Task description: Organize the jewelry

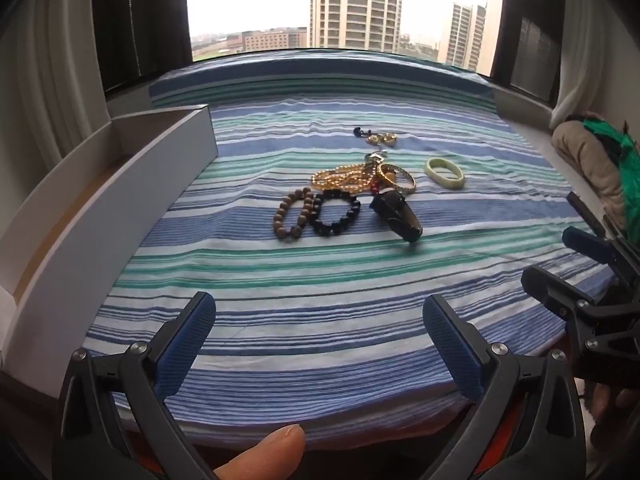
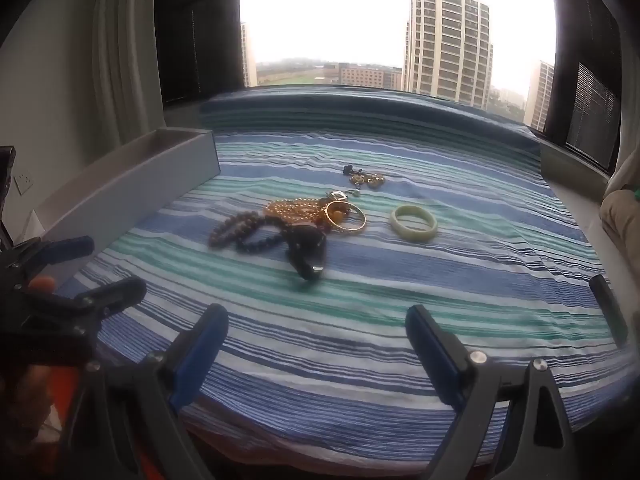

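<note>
Closest to my left wrist lens, my left claw [image 1: 316, 328] hangs released at the bottom of the frame, holding nothing, above the striped cloth [image 1: 320, 280]. Mid-frame lies the jewelry: a brown bead bracelet [image 1: 292, 214] touching a black bead bracelet [image 1: 338, 212], a gold chain [image 1: 344, 178], and a pale green bangle [image 1: 445, 173] apart on the right. A white box [image 1: 120, 184] sits at left.

On my right wrist view, my right claw [image 2: 316, 340] is likewise released and holding nothing at the bottom; the green bangle [image 2: 413, 223] lies right of centre, beside the gold bangle [image 2: 347, 218].
</note>
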Available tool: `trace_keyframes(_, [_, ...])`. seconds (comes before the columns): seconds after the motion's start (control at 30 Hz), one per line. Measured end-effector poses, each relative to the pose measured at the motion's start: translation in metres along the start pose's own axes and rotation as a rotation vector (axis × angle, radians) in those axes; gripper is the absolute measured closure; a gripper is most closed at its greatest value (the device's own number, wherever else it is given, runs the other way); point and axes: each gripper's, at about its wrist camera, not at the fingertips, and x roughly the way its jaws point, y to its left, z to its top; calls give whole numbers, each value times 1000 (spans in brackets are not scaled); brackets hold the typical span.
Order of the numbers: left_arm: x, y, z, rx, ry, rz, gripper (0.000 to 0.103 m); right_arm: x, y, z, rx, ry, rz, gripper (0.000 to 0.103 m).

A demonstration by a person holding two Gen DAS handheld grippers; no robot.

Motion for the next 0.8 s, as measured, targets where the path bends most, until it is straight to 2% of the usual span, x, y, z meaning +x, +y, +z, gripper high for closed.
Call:
trace_keyframes(0.27, [-4, -3, 1, 9, -8, 8, 0, 0, -2, 0, 22, 20, 21, 11])
trace_keyframes(0.43, [-6, -5, 0, 33, -34, 43, 0, 2, -8, 4, 15, 20, 20, 11])
trace_keyframes(0.8, [3, -5, -2, 33, -6, 47, 0, 10, -10, 2, 16, 44, 11, 11])
